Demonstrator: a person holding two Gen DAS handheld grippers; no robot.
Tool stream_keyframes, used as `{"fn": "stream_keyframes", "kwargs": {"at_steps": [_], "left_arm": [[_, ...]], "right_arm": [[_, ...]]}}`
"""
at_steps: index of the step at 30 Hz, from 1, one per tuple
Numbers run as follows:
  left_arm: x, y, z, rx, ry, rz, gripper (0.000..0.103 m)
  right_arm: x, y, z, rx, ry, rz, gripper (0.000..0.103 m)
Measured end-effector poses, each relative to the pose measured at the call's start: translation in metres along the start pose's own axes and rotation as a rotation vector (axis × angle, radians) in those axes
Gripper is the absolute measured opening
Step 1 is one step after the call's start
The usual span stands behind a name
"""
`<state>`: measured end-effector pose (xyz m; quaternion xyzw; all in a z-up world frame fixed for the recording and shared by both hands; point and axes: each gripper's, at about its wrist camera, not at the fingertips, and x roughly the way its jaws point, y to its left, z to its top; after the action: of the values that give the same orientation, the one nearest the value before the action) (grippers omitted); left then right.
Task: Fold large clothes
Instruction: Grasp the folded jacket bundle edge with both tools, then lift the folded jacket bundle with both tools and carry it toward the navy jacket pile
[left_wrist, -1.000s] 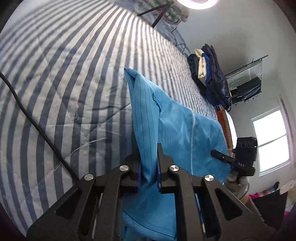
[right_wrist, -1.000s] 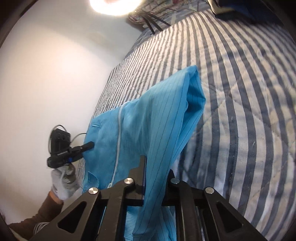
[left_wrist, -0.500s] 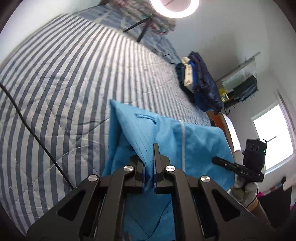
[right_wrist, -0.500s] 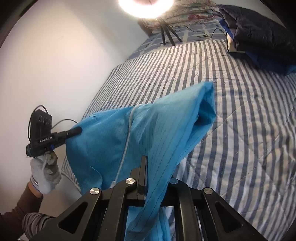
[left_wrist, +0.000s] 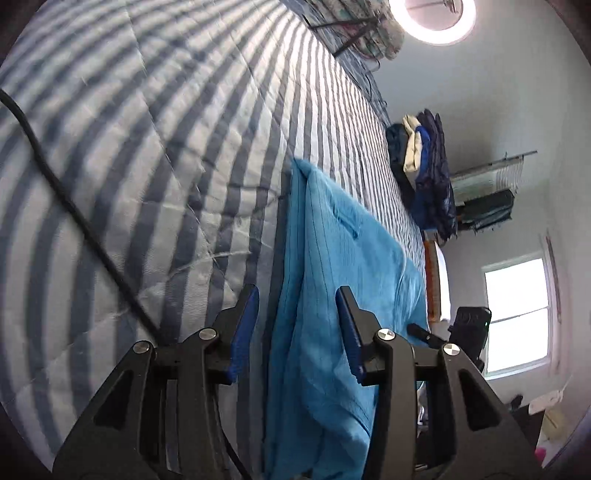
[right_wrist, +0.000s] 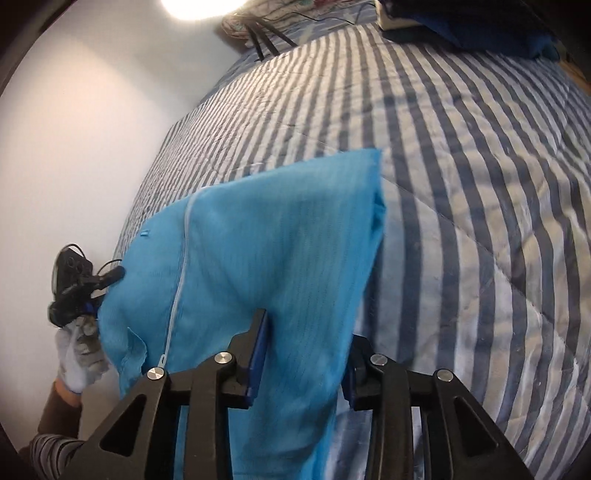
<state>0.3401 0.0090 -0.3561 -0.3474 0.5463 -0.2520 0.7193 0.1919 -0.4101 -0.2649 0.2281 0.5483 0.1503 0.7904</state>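
A second ago both grippers pinched the blue garment (left_wrist: 343, 280); now it sags loose onto the striped quilt (left_wrist: 155, 155). The left gripper (left_wrist: 297, 325) and right gripper (right_wrist: 306, 354) are opening, cloth between their separated pads, unpressed. It is bright blue, thinly pinstriped, folded double, with a pale zipper (right_wrist: 179, 280).

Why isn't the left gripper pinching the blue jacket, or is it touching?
Apart. The left wrist view shows the left gripper opening, with striped quilt visible between its left pad and the blue jacket.
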Motion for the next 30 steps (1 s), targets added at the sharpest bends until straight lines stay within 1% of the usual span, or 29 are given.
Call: {"fn": "stream_keyframes", "kwargs": {"at_steps": [1, 2, 4, 5, 7, 9, 10, 12, 13, 14, 16, 17, 19, 20, 21, 22, 24, 26, 30], "left_arm": [[0.003, 0.001, -0.002, 0.006, 0.001, -0.004, 0.043], [0.002, 0.001, -0.003, 0.011, -0.003, -0.027, 0.042], [0.001, 0.003, -0.004, -0.017, 0.012, -0.097, 0.042], [0.004, 0.002, -0.004, -0.013, 0.026, -0.109, 0.042], [0.009, 0.000, -0.003, 0.008, 0.040, -0.084, 0.042], [0.016, 0.000, -0.002, 0.006, 0.052, -0.102, 0.040], [0.021, 0.002, -0.002, -0.016, 0.051, -0.119, 0.038], [0.030, 0.002, 0.002, -0.042, 0.053, -0.145, 0.033], [0.036, 0.000, 0.003, -0.044, 0.057, -0.138, 0.027], [0.043, -0.003, 0.004, -0.040, 0.062, -0.133, 0.023], [0.047, -0.008, 0.003, -0.018, 0.070, -0.121, 0.021], [0.046, -0.012, 0.001, -0.003, 0.069, -0.107, 0.020], [0.039, -0.012, -0.001, 0.012, 0.068, -0.097, 0.015], [0.037, -0.013, -0.002, 0.017, 0.065, -0.086, 0.013], [0.034, -0.014, -0.003, 0.024, 0.061, -0.075, 0.012], [0.030, -0.016, -0.005, 0.036, 0.054, -0.058, 0.011], [0.026, -0.033, -0.008, 0.096, 0.034, -0.005, 0.009], [0.021, -0.049, -0.011, 0.148, 0.013, 0.038, 0.007], [0.007, -0.071, -0.016, 0.198, -0.019, 0.054, 0.007]], "right_arm": [[-0.002, -0.005, -0.001, 0.011, -0.003, 0.025, 0.035], [-0.004, -0.011, -0.002, 0.031, -0.004, 0.065, 0.035], [-0.007, -0.024, -0.005, 0.057, -0.005, 0.125, 0.035], [-0.009, -0.030, -0.007, 0.066, -0.003, 0.149, 0.035], [-0.005, -0.040, -0.009, 0.089, 0.010, 0.208, 0.035], [0.001, -0.049, -0.009, 0.122, 0.010, 0.270, 0.035], [-0.001, -0.052, -0.014, 0.129, 0.009, 0.297, 0.035], [0.006, -0.054, -0.010, 0.142, -0.006, 0.357, 0.036], [0.012, -0.051, -0.008, 0.138, -0.016, 0.376, 0.036], [0.018, -0.045, -0.004, 0.132, -0.023, 0.381, 0.035], [0.026, -0.033, 0.002, 0.113, -0.010, 0.374, 0.033], [0.030, -0.028, 0.005, 0.097, 0.003, 0.350, 0.030], [0.032, -0.018, 0.006, 0.052, 0.026, 0.313, 0.030], [0.030, -0.015, 0.005, 0.039, 0.031, 0.301, 0.027], [0.028, -0.014, 0.005, 0.035, 0.038, 0.290, 0.021], [0.026, -0.013, 0.006, 0.043, 0.036, 0.288, 0.017], [0.021, -0.004, 0.005, 0.028, 0.021, 0.266, 0.009], [0.019, 0.015, 0.009, -0.022, 0.010, 0.188, 0.007], [0.010, 0.043, 0.013, -0.073, -0.004, 0.084, 0.005]]}}
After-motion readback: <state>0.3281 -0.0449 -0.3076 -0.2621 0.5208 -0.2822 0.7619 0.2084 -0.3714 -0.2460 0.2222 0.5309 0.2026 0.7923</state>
